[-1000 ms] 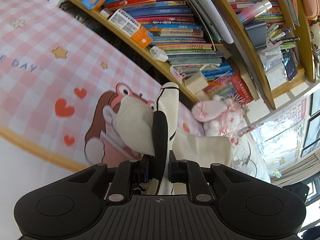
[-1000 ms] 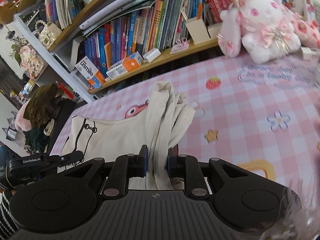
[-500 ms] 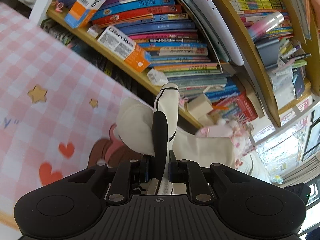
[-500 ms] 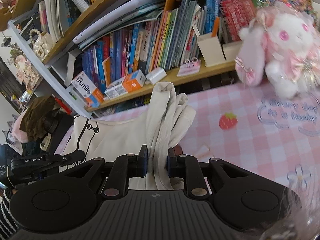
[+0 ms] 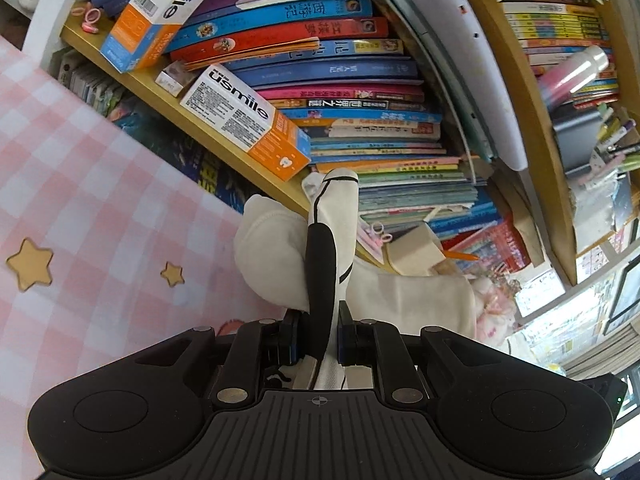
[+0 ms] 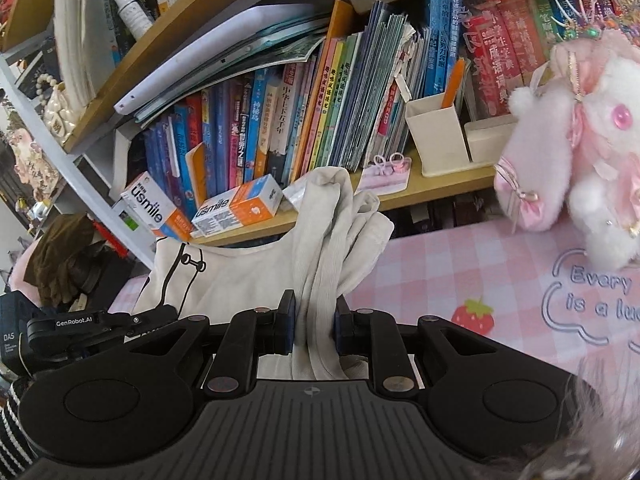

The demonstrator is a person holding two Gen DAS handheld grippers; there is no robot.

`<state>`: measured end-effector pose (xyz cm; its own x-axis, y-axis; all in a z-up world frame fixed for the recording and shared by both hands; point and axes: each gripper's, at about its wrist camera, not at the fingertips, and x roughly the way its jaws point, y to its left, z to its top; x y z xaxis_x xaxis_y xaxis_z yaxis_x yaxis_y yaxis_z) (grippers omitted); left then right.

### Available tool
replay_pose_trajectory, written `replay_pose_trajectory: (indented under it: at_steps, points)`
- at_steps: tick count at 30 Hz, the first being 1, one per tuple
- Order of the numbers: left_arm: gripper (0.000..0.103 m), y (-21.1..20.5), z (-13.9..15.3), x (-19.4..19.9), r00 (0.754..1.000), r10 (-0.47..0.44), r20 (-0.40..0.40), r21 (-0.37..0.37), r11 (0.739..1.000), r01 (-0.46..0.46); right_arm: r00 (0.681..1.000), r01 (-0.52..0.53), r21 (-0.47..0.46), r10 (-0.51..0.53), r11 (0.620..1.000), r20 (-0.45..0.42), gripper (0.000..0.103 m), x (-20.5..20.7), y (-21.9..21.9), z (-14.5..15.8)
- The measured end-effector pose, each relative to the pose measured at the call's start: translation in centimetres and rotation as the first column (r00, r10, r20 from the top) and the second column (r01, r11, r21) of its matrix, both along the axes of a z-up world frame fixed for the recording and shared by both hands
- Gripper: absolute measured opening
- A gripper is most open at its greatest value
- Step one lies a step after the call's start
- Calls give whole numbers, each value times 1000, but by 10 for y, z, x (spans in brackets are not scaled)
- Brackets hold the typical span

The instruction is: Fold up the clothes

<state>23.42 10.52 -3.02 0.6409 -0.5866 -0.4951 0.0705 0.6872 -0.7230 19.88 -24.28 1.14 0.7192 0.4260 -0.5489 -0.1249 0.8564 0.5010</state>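
Both grippers clamp bunched edges of a cream shirt (image 6: 248,276) above a pink checked tablecloth (image 5: 100,200). The left gripper (image 5: 318,334) pinches a fold with a black printed stripe; the right gripper (image 6: 314,326) grips ribbed fabric. The shirt hangs between them, near a crowded bookshelf (image 6: 400,194) on the far side.

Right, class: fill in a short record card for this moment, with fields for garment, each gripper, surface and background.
garment: cream top with black line print, bunched and lifted off the table
left gripper: shut on a fold of the cream top
right gripper: shut on a bunched edge of it
surface: pink checked tablecloth
background: bookshelf with books, usmile boxes; pink plush toy at right
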Motion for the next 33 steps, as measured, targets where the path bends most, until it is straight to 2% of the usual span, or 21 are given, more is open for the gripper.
replay_pose_trajectory:
  at_steps: [14,24,28,33]
  points:
    - [15,-12,-16,49,998,-68,10,33,997,68,997,74,29,-74,997,-15,17,29,-10,-23]
    - [15,-6,-42,60,998,-61,-17,7,998,61,996,92,45,-91,995,-22,17,37,-10,-50]
    - [16,-1,-56,62,998,-38,-44,1,999,38,989,126,43,-122,991,-85,17,42,-11,-70]
    - [21,2,-67,62,997,-14,-75,-21,1000,13,973,195,146,-174,970,-149,20,40,-23,-91]
